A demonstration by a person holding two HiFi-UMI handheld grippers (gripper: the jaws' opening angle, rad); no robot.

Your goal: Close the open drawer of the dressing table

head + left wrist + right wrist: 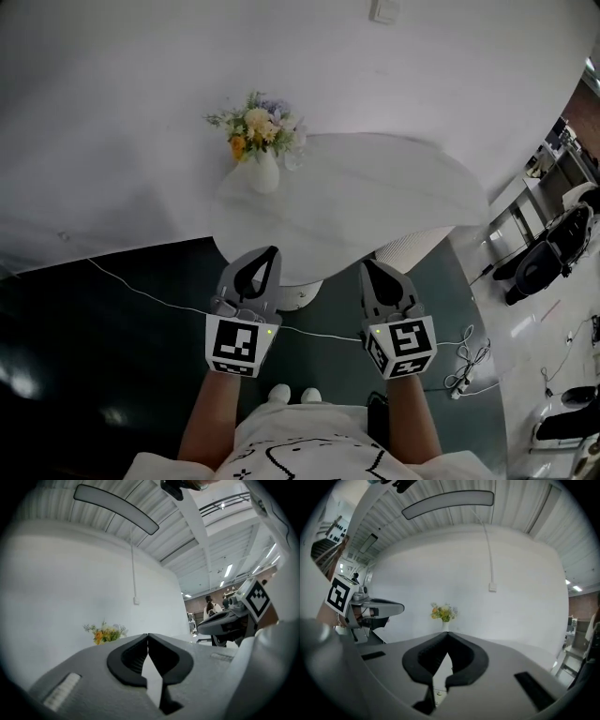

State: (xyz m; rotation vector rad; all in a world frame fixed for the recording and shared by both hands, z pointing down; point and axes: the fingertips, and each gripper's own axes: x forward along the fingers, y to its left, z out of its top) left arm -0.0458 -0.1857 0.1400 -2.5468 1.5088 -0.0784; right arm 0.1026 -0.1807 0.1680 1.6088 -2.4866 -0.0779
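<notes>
The person holds both grippers just short of the near edge of the white, rounded-top dressing table (375,187), which stands against a white wall. The left gripper (265,262) has its dark pads pressed together at the tips with nothing between them, and the right gripper (375,277) is the same: closed and empty.

Between them, a pale rounded piece (295,296) pokes out from under the tabletop edge. It is probably the open drawer, though the overhang hides most of it.

That hidden front is the main hazard. Closed tips aimed half-blind could slide off the front or catch the tabletop rim instead. A push from one side only would likely skew the drawer and jam it partway. A hard shove may jolt the table, and the narrow white vase of yellow and lilac flowers (262,167) near the far edge looks easy to tip. The thin white cable (141,291) crossing the dark floor near the person's feet could snag a step forward.
</notes>
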